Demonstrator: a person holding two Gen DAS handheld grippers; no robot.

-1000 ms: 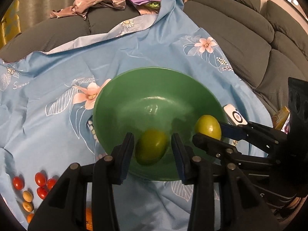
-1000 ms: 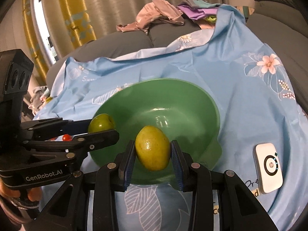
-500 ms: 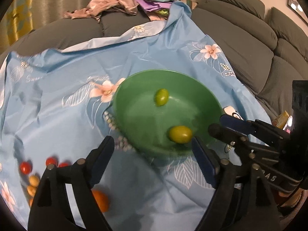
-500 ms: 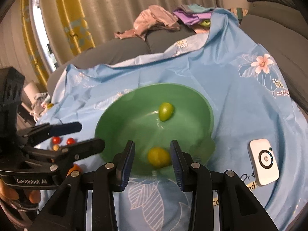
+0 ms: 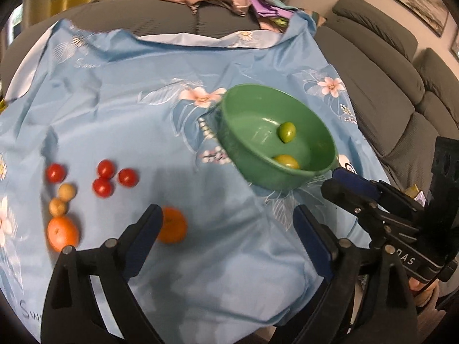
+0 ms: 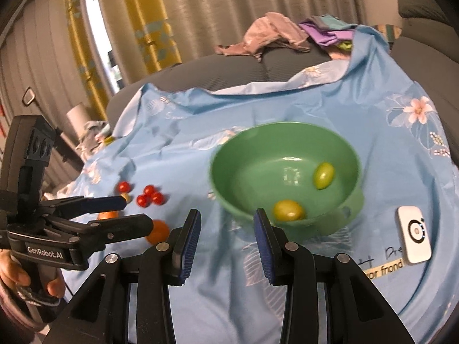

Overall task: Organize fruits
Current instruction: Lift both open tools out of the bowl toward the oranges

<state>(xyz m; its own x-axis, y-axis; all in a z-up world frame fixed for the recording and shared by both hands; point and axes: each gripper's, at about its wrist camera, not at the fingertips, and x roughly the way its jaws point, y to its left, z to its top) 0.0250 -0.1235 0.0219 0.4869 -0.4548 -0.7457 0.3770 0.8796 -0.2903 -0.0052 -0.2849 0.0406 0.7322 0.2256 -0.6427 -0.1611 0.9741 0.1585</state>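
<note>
Four cherry tomatoes [image 5: 106, 169]: far left on the blue cloth [image 5: 143, 100], loose, untouched by you so far.
Tan fruits [image 5: 66, 192]: two small ones just below the tomatoes, touching each other.
Oranges: one [image 5: 62, 233] at the left edge beside the tan pair, the other [image 5: 172, 225] nearer the middle, just beside your left finger.
Left gripper [image 5: 226, 215]: its jaws are opening, now wide apart, with nothing between them. A second ago they were clamped on a green fruit over the bowl. You have since let go and swung left toward the loose pile.
Green bowl [image 5: 258, 169]: right of centre on the cloth, upright.
Fruit in the bowl: the greener one [image 5: 287, 132] lies on the far slope and the yellower one [image 5: 287, 162] sits low against the near wall. Both were in your grippers a second ago and both have been dropped in.
Right gripper [image 6: 226, 223]: pads a narrow way apart and empty. The yellower fruit it carried is gone from between them, and it has drawn back from the bowl.
White device [image 6: 414, 235]: far right on the cloth, clear of the bowl, not part of the job.
Meaning for the task: two pieces are sorted and eight are left on the cloth. The nearer orange looks like your easiest next pick with the left.
</note>
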